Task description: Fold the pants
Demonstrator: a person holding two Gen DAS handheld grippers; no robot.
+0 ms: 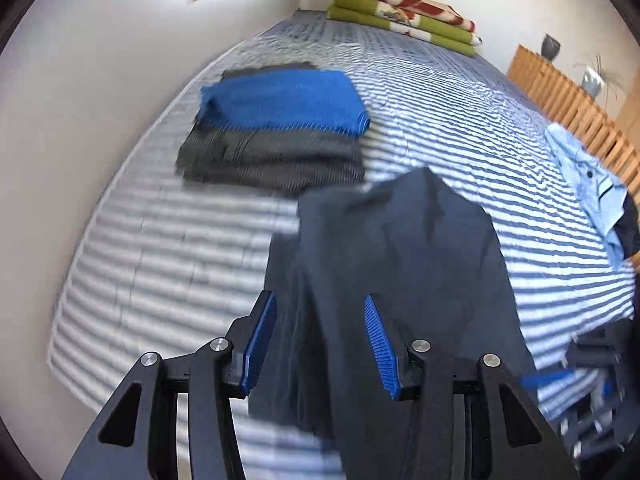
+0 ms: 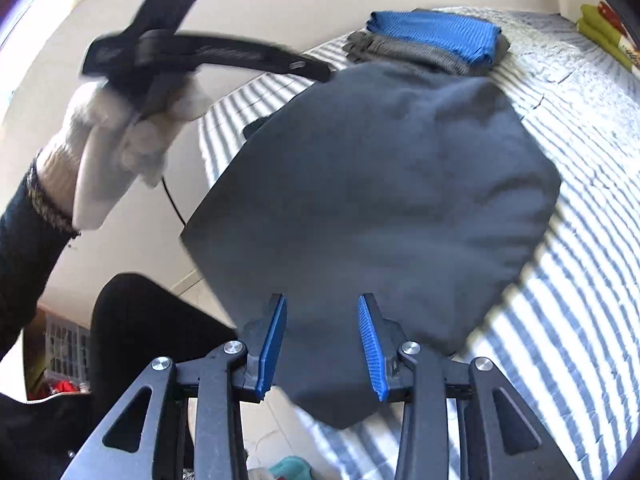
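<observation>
Right hand-held gripper (image 2: 322, 346) spread wide, dark pants (image 2: 372, 200) between blue pads, no pinch visible. Left hand-held gripper (image 1: 320, 344) likewise parted, over pants edge. Pants lying folded on striped bed (image 1: 160, 240). Gloved hand (image 2: 120, 140) at left, blurred. Beyond, folded blue-and-grey stack (image 1: 276, 128); farthest, green blankets (image 1: 404, 16).

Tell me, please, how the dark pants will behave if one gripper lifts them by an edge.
The dark pants would probably sag: the cloth shows soft wrinkles and drapes loosely. They look light, thin fabric. They may slip from the ribbed blue fingers unless well pinched.
</observation>
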